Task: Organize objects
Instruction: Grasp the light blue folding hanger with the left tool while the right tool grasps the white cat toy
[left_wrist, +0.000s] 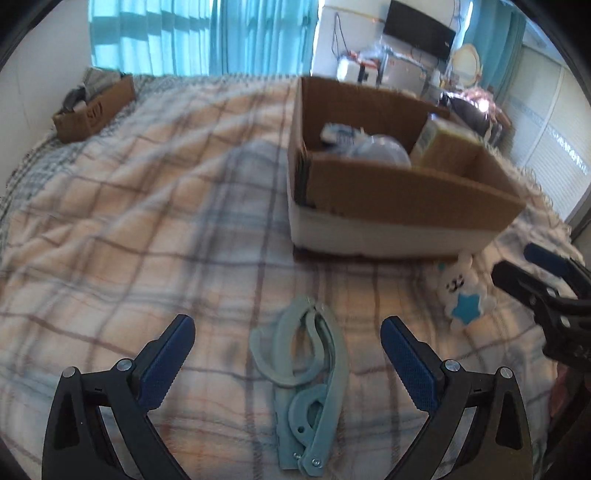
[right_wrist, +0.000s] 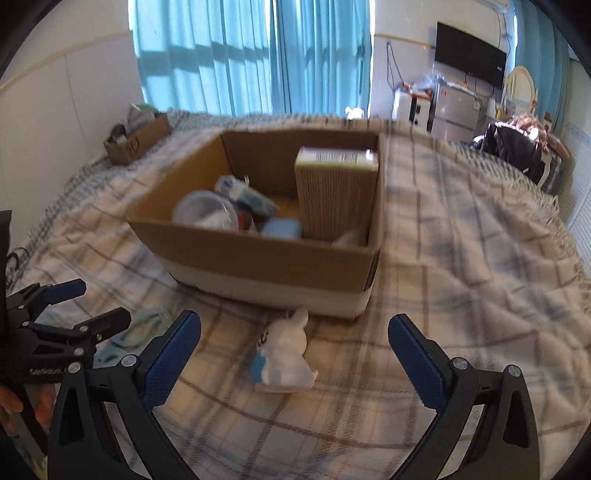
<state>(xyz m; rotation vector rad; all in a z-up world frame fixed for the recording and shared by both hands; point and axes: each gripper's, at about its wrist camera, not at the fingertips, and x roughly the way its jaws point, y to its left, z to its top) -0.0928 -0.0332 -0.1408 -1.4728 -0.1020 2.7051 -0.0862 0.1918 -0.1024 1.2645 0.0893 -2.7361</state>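
Note:
A pale green folding hanger lies on the plaid blanket between the fingers of my open, empty left gripper. A small white plush toy with a blue star lies just in front of the big cardboard box. In the right wrist view the plush lies between the fingers of my open, empty right gripper, close to the box. The box holds a tall ribbed carton, a clear lid and other small items. The hanger shows at the left.
A smaller cardboard box with clutter stands at the far left edge of the bed. The plaid blanket covers the bed. Beyond it are teal curtains, a wall TV and cluttered furniture.

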